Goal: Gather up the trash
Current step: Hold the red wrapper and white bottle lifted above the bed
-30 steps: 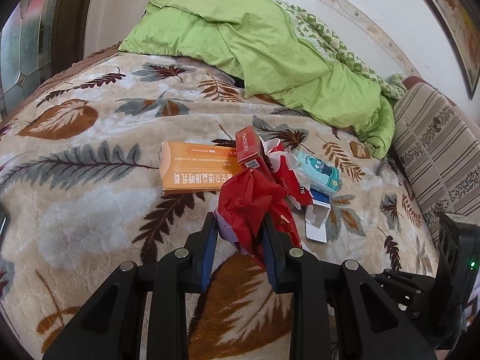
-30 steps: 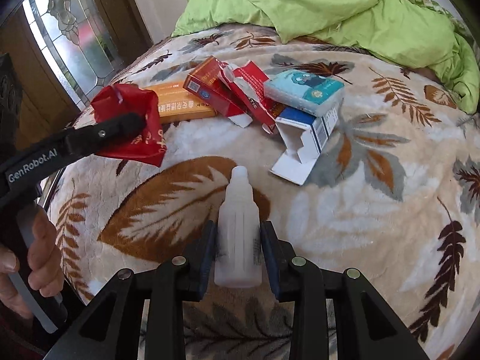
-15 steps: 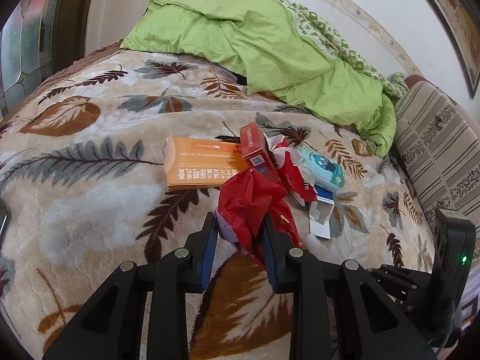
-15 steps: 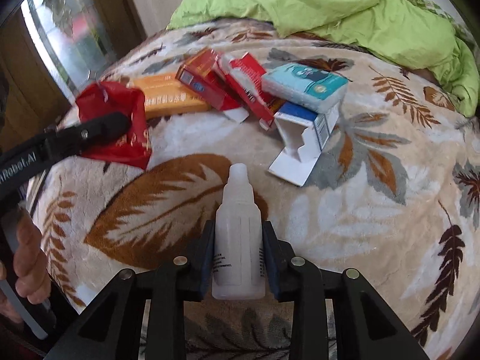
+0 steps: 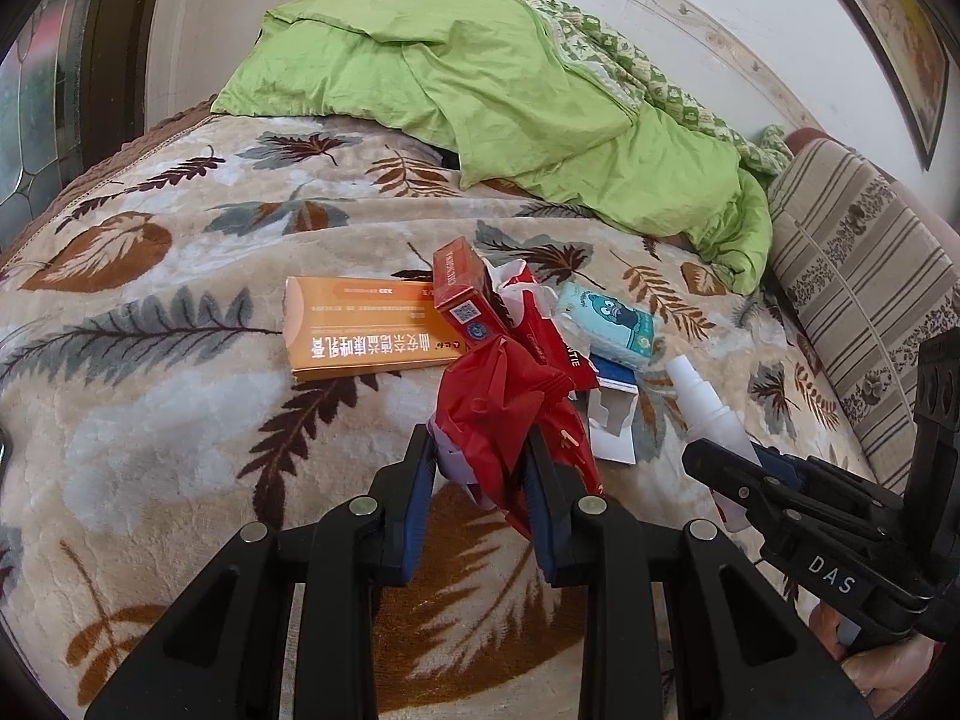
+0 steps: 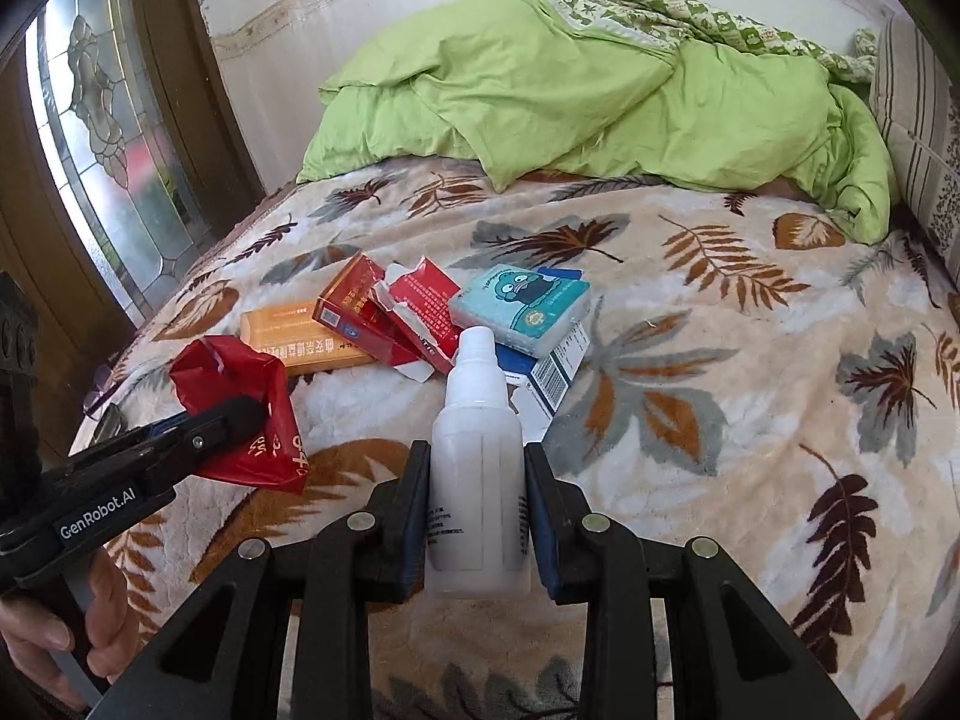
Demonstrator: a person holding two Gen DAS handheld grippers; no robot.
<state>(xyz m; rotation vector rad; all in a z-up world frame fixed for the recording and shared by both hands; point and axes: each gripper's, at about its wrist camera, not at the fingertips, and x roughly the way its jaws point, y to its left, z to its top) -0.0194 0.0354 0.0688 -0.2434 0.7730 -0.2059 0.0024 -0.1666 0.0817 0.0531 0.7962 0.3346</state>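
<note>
1. While the left gripper (image 5: 477, 468) keeps its jaws clamped on the crumpled red plastic bag (image 5: 501, 414), low centre of the left view, nothing there has shifted over the last second.
2. Right gripper (image 6: 477, 504) jaws pinch the white plastic bottle (image 6: 477, 456); it has risen and tilted more upright, and now shows at the right edge of the left view, nearer the bag.
3. Likely meaning: bottle is being carried to the bag for dropping in; bag mouth looks bunched, so it may need opening.
4. Remaining trash sits mid-frame on the leaf-print blanket (image 6: 750, 420): orange box (image 5: 360, 330), red carton (image 5: 465, 300), torn red pack (image 6: 420, 306), blue tissue pack (image 6: 522, 306), blue-white open box (image 6: 549, 366).
</note>
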